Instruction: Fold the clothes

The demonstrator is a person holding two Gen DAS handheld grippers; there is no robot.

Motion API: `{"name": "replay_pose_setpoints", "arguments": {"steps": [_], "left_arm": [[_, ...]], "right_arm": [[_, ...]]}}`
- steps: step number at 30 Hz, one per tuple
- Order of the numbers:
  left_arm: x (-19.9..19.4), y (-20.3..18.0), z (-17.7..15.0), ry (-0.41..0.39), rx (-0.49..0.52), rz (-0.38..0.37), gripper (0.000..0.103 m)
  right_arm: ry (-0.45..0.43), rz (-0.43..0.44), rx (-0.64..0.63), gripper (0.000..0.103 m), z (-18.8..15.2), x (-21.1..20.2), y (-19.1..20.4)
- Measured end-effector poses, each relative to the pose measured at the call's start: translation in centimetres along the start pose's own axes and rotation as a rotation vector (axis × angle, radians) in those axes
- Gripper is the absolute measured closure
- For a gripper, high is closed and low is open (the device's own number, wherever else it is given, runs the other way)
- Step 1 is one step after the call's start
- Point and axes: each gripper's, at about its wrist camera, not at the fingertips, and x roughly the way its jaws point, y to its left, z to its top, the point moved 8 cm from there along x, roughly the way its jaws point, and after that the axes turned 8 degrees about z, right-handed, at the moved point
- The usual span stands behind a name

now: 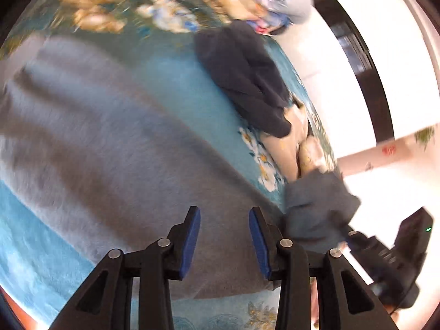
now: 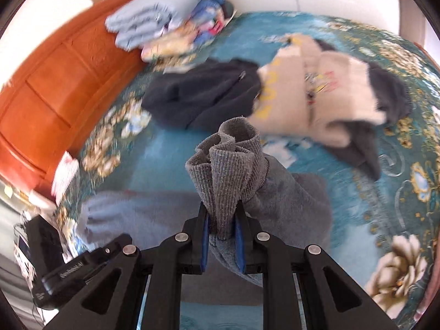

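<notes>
A grey fleece garment (image 1: 110, 143) lies spread across the teal flowered bedspread (image 1: 176, 77). My left gripper (image 1: 224, 211) hovers over its near part, blue pads apart and nothing between them. My right gripper (image 2: 221, 209) is shut on the garment's ribbed grey cuff (image 2: 228, 159), which bunches up above the pads while the sleeve (image 2: 288, 192) trails down to the right. In the left wrist view the same lifted cuff (image 1: 321, 206) shows at the right, at the bed's edge.
A dark navy garment (image 2: 203, 93) and a beige printed one (image 2: 310, 96) lie crumpled further up the bed. Folded light-blue bedding (image 2: 165, 13) is stacked against the orange wooden headboard (image 2: 55, 88). White floor (image 1: 357, 82) runs along the bed's right edge.
</notes>
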Motion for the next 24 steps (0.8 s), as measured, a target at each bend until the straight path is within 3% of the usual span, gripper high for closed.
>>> {"name": "replay_pose_setpoints", "arguments": {"steps": [5, 7, 10, 16, 20, 23, 24], "left_arm": [[0.6, 1.6, 0.0, 0.048, -0.072, -0.075, 0.062], [1.5, 2.0, 0.0, 0.066, -0.084, -0.071, 0.062], [2.6, 2.4, -0.5, 0.108, -0.136, -0.116, 0.059], [3.7, 3.0, -0.8, 0.127, -0.194, -0.146, 0.050], [3.5, 3.0, -0.6, 0.107, -0.183, -0.142, 0.043], [4.4, 2.4, -0.9, 0.127, -0.151, -0.131, 0.035], [4.9, 2.0, -1.2, 0.145, -0.147, -0.130, 0.031]], "right_arm": [[0.150, -0.037, -0.075, 0.086, -4.2, 6.0, 3.3], [0.198, -0.056, -0.110, 0.086, -5.9, 7.8, 4.2], [0.245, -0.074, -0.144, 0.081, -7.3, 8.6, 4.8], [0.291, 0.023, -0.136, 0.067, -7.8, 8.9, 5.9], [0.211, 0.108, -0.074, 0.067, -5.8, 6.1, 5.1], [0.097, 0.200, 0.070, 0.066, -3.2, 2.8, 2.7], [0.058, 0.231, 0.125, 0.060, -2.8, 1.9, 1.8]]}}
